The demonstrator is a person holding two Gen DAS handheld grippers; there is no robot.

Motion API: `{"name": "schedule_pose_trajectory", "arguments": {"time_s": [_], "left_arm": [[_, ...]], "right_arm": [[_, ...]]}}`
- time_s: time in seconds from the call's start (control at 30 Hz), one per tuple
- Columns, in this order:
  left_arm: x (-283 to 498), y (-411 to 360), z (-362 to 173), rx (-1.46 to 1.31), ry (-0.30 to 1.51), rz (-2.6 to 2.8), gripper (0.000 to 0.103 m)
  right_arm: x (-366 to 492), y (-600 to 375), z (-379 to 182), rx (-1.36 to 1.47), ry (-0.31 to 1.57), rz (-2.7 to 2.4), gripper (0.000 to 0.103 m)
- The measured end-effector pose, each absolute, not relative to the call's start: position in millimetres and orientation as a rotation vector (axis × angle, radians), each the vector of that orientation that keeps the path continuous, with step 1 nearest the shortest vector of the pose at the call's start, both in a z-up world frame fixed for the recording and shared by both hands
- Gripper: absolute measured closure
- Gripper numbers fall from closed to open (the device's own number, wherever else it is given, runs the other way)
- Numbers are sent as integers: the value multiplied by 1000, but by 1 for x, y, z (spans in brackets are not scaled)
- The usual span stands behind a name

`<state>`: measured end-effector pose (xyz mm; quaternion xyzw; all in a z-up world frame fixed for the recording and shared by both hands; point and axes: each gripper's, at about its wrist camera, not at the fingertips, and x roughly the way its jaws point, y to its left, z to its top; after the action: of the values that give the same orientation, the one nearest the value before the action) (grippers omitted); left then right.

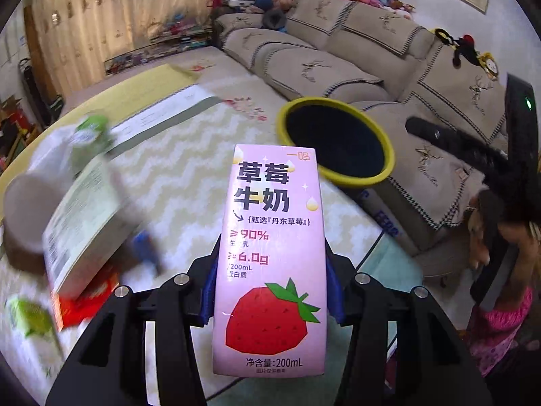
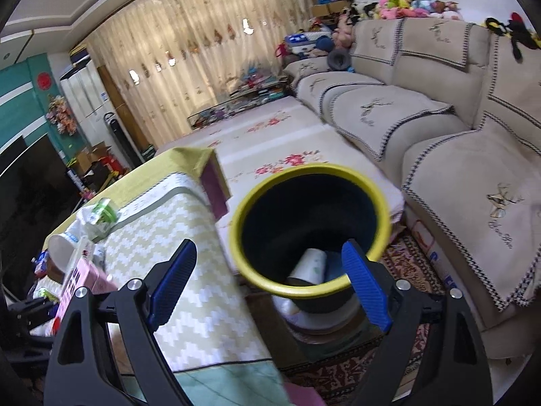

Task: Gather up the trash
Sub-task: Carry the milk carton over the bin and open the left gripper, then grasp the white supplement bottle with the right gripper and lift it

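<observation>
My left gripper point(image 1: 270, 291) is shut on a pink strawberry milk carton point(image 1: 270, 257), held upright above the table. It also shows at the left of the right wrist view point(image 2: 84, 280). A dark bin with a yellow rim point(image 1: 382, 142) stands just beyond the table edge, ahead and right of the carton. My right gripper point(image 2: 267, 284) is open and empty, hovering over the bin's rim point(image 2: 385, 216). A white paper cup point(image 2: 309, 265) lies inside the bin.
On the table's zigzag cloth point(image 1: 175, 176) lie a paper cup point(image 1: 23, 209), a grey box point(image 1: 84, 223), a green-white wrapper point(image 1: 91, 135) and a red packet point(image 1: 88, 301). A beige sofa point(image 2: 456, 155) runs along the right.
</observation>
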<state>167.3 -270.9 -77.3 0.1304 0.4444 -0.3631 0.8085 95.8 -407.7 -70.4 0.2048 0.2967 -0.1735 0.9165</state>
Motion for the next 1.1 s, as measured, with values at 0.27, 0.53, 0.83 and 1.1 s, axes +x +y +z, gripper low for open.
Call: {"name": "schedule_pose_trajectory", "arguments": {"time_s": [0.27,0.53,0.83,1.1], "left_arm": [[199,-385,-81,328,967,-889,53],[244,-491,-105,359,1018,-913,53],[271,-532,-113,342,963,-859,22],[226,-458,-52,239,836,-841,10]], "right_arm": [[53,-456,-89,494,610,-476,20],[43,-485,-113,542,658,-517,20],[42,-493,-126,568,695,-513,20],[43,-479,-127,565,697,-471,20]]}}
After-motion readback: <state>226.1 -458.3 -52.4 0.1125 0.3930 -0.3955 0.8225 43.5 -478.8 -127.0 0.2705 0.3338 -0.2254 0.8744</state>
